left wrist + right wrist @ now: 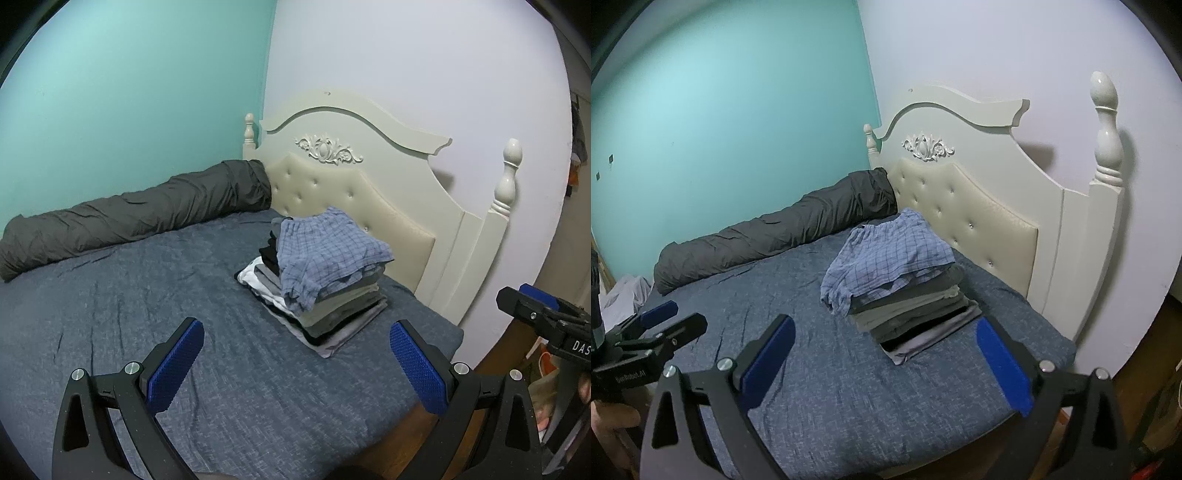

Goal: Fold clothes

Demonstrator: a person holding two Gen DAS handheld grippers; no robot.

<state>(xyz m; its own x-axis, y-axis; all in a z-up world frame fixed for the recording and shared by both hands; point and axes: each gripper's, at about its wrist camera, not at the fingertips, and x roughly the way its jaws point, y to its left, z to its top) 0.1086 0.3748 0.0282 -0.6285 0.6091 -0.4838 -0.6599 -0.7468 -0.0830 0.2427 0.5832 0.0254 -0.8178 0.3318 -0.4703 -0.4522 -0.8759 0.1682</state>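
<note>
Both claws are seen spread wide with nothing between the pads, the left claw (295,365) and the right claw (886,365) hovering over the bed (110,314) short of the pile (325,280) of folded clothes by the headboard (369,177), checked shorts (890,262) lying uppermost. A stacking step is judged finished; another garment must next be fetched, perhaps the pale cloth (626,299) at the bed's far edge. "DAS" is read on the right tool in the left view, and blurred lettering, seemingly "GenRobot.AI", on the left tool in the right view.
</note>
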